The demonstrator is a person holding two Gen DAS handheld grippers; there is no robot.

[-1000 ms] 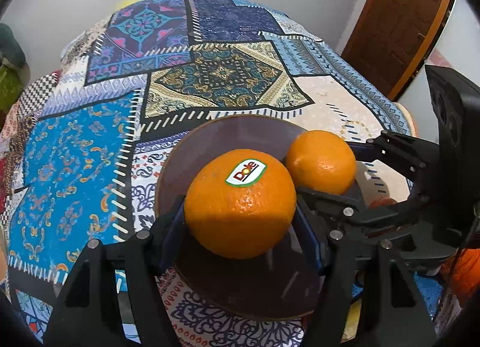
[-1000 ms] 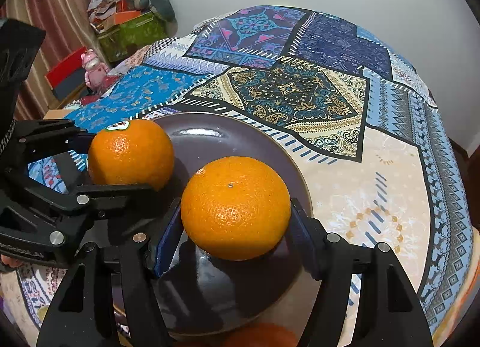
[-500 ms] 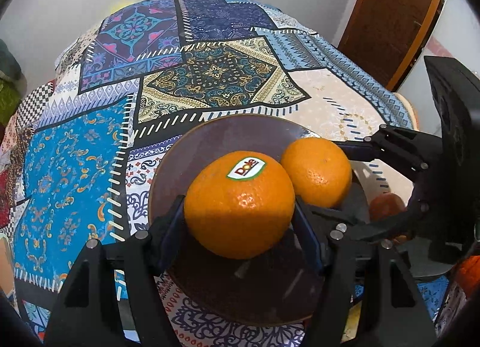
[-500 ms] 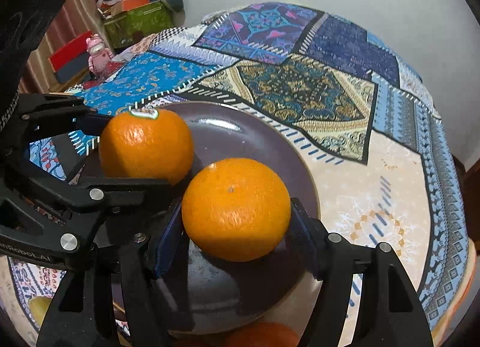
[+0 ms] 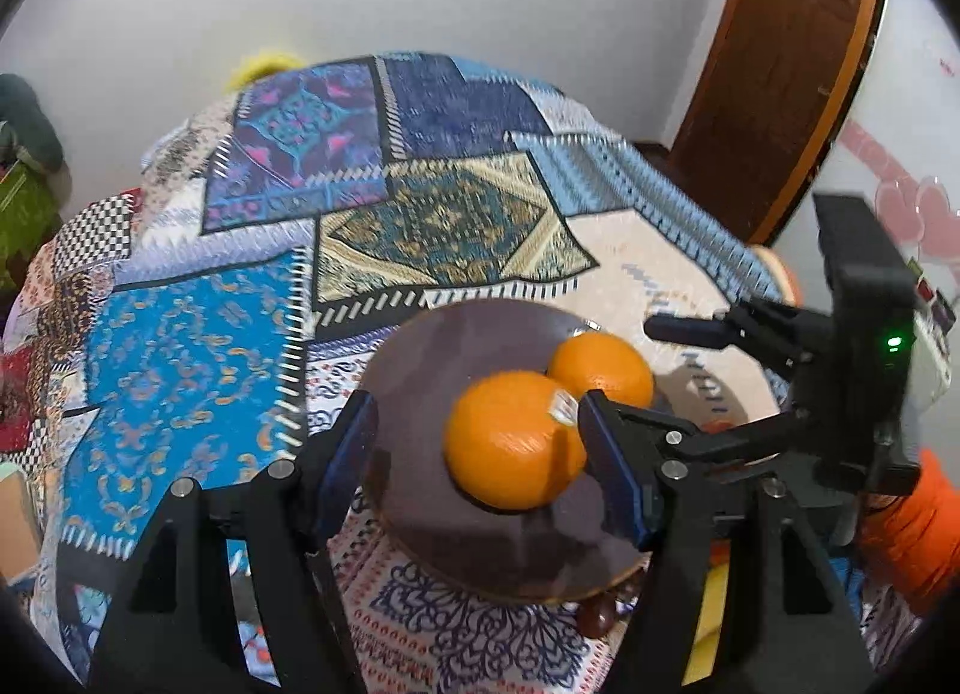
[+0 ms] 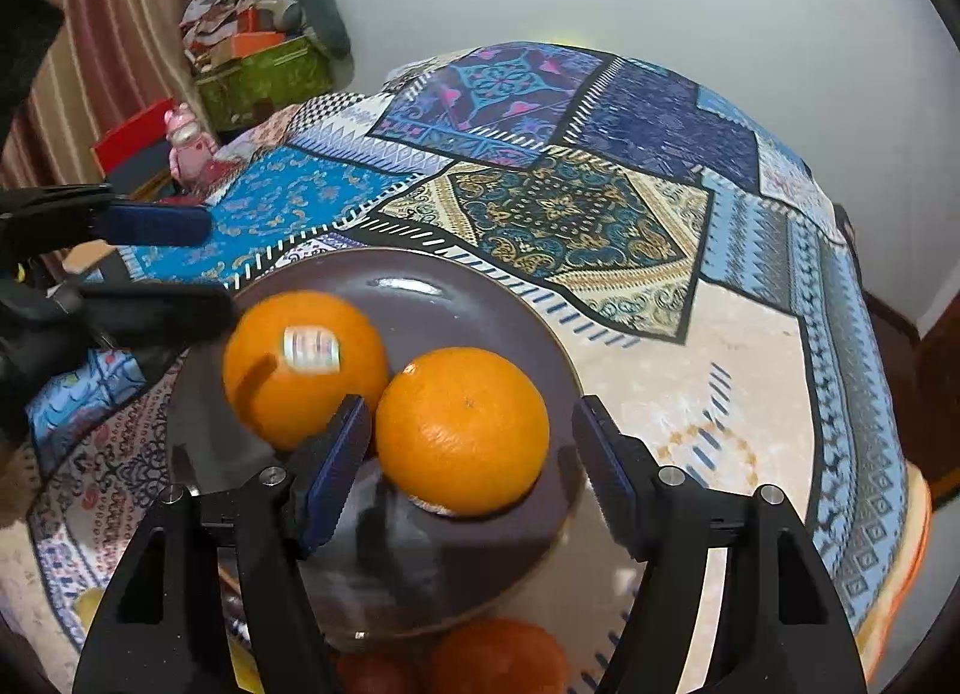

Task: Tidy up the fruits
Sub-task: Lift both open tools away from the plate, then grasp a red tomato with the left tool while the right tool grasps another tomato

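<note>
The dark round plate [image 6: 420,286] is the reference landmark, and two oranges rest on it, touching each other. The labelled orange [image 6: 303,367] sits toward the plate's left portion in the right wrist view; the plain orange [image 6: 462,430] lies beside it nearer the plate's centre. The left gripper [image 5: 477,460] stands spread above the plate — the labelled orange shows between its fingers but clear of the left pad, and whether the right pad touches it cannot be told from the motion blur. The right gripper [image 6: 471,463] is likewise spread around the plain orange, with visible gaps on both sides. Risk assessment: both fruits are round and unrestrained, so a finger brushing either one during withdrawal could roll it toward the plate rim and off onto the patterned tablecloth [image 6: 570,214]. The two grippers also work close together over the plate, so contact between them is possible. Count — two oranges on the plate, one plate, two grippers; further orange fruit [image 6: 498,658] and a yellow item [image 6: 90,604] lie just beyond the plate's near edge, too cropped to count.
</note>
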